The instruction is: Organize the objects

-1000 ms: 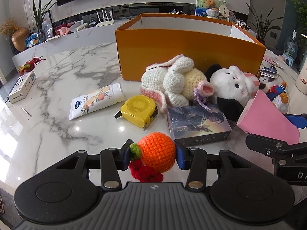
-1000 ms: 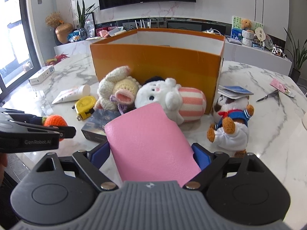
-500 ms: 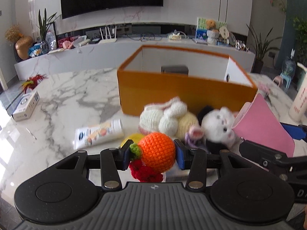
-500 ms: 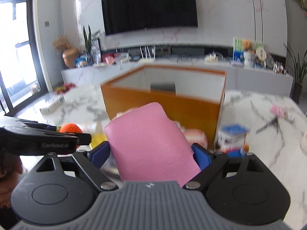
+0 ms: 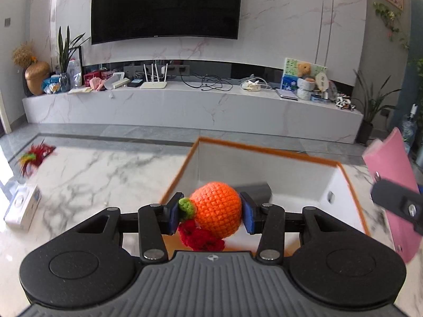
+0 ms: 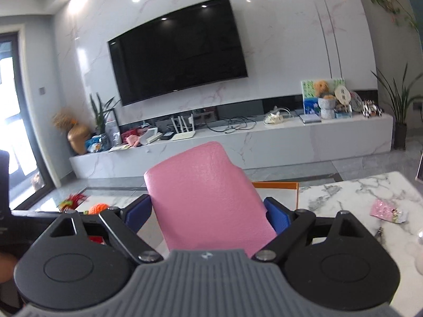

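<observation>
Box (image 5: 351, 182), orange cardboard with white inner walls, sat open-topped on marble table (image 5: 100, 174). Inside it, one dark grey item (image 5: 255, 190) lay on the floor near the back wall, partly hidden behind the crochet ball; could not tell what it was. Rest of the visible floor was white.

Left gripper (image 5: 211, 212) was clamped at a narrow-to-middle width on crocheted orange (image 5: 215, 208), blue pads pressed on both sides, held above the box's near-left corner. Orange's green leaf end (image 5: 187, 206) pointed left toward the left pad, so its stem axis ran across the jaws. Red crochet piece (image 5: 201, 239) hung under it.

Right gripper (image 6: 208, 216) was spread wide and closed on pink wallet (image 6: 208, 198), pads on its two long edges. Wallet's long axis ran forward and upward along the fingers, rounded end up and tilted slightly left, over the box's far-right corner (image 6: 275, 185). In the left wrist view the wallet showed at the right edge, above the box's right wall.

White carton (image 5: 22, 208) and red feathered toy (image 5: 34, 155) lay at the table's left edge.
</observation>
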The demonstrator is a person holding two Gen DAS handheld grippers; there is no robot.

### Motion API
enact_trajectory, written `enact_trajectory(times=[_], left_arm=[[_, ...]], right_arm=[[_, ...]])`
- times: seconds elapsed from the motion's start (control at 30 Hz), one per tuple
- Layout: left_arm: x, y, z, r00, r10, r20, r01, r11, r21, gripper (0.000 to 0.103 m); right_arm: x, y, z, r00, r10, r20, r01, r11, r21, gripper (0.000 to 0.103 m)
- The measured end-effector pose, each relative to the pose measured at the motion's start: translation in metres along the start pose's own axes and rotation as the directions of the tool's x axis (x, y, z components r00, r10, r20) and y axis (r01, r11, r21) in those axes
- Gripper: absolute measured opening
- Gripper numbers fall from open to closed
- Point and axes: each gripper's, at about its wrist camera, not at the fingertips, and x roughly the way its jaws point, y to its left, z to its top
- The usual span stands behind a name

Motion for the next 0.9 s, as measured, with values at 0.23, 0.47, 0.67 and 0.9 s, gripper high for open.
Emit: enact_trajectory(times=[0.23,0.47,0.67,0.9], left_arm=[[0.072,-0.005,0.009,0.996,0.001,-0.094,0.000,1.000,0.003,0.052],[0.113,-0.014,-0.004,0.981,0.010,-0.196,-0.001,0.999,0.046,0.052],[0.131,-0.025,-0.012,0.965,0.033,-0.260,-0.009,0.996,0.092,0.052],[0.136,-0.029,-0.014,0.946,0.057,-0.319,-0.018,0.992,0.126,0.052]], right_arm=[[0.071,-0.015,0.000,0.994,-0.020,-0.104,0.023,0.999,0.024,0.091],[0.115,-0.027,-0.014,0.979,-0.035,-0.201,0.042,0.999,0.031,0.091],[0.136,-0.033,-0.024,0.964,-0.053,-0.260,0.057,0.998,0.009,0.091],[0.147,-0.028,-0.031,0.948,-0.079,-0.308,0.064,0.996,-0.060,0.091]])
